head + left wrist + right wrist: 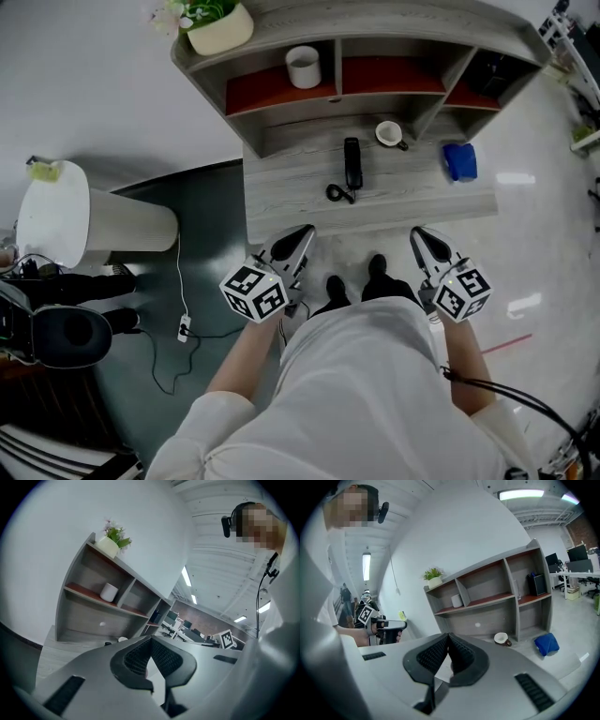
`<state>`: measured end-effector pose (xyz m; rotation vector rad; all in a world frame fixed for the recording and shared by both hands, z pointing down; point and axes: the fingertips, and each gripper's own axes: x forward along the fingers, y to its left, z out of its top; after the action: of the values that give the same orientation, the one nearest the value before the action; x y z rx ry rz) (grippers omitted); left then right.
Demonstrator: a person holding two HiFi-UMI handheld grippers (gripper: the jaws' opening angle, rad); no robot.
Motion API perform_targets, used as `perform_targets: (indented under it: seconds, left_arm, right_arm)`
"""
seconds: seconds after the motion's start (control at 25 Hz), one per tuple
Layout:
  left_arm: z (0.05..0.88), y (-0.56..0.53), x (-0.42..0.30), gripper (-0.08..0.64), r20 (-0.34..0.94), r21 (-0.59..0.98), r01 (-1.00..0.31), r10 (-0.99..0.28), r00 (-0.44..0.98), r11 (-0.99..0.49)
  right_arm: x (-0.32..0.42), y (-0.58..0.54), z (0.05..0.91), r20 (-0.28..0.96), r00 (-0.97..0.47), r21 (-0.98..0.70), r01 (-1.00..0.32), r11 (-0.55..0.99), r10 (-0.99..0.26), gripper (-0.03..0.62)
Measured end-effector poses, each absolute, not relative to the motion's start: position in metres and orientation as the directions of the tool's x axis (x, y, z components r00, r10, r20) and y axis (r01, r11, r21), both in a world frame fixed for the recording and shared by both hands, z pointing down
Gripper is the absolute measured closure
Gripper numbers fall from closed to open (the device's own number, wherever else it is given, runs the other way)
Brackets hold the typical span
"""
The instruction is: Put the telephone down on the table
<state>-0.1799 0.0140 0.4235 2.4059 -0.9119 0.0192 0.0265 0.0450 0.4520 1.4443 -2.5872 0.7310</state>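
Closest to my head camera, low in the frame, the left gripper (300, 234) at centre left and the right gripper (420, 236) at centre right sit in front of the person's white shirt (375, 375). Each has its jaws pressed together with nothing between them. Above them, at upper centre, I see the black telephone (352, 162) lying flat on the grey table (281, 202), its cord (339, 193) looped just beside its lower end, with a cup (389, 133) to its upper right and a blue cloth (459, 161) further right.
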Motion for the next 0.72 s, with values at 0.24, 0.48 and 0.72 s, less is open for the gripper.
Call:
perform_targets:
  seconds: [0.24, 0.48, 0.72]
  left_arm:
    - [0.412, 0.029, -0.174, 0.551, 0.147, 0.517, -0.609, -0.639, 0.755, -0.601]
    - [0.415, 0.035, -0.159, 0.551, 0.176, 0.543, -0.625, -0.652, 0.737, -0.560]
    - [0.412, 0.035, -0.148, 0.551, 0.164, 0.547, -0.636, -0.675, 0.720, -0.545]
  right_arm:
    - [0.037, 0.047, 0.436, 0.269, -0.551, -0.378, -0.815, 0.440, -0.790, 0.575]
    - [0.045, 0.047, 0.427, 0.254, -0.590, -0.373, -0.791, 0.486, -0.766, 0.577]
    - [0.058, 0.043, 0.426, 0.250, -0.611, -0.386, -0.775, 0.501, -0.751, 0.575]
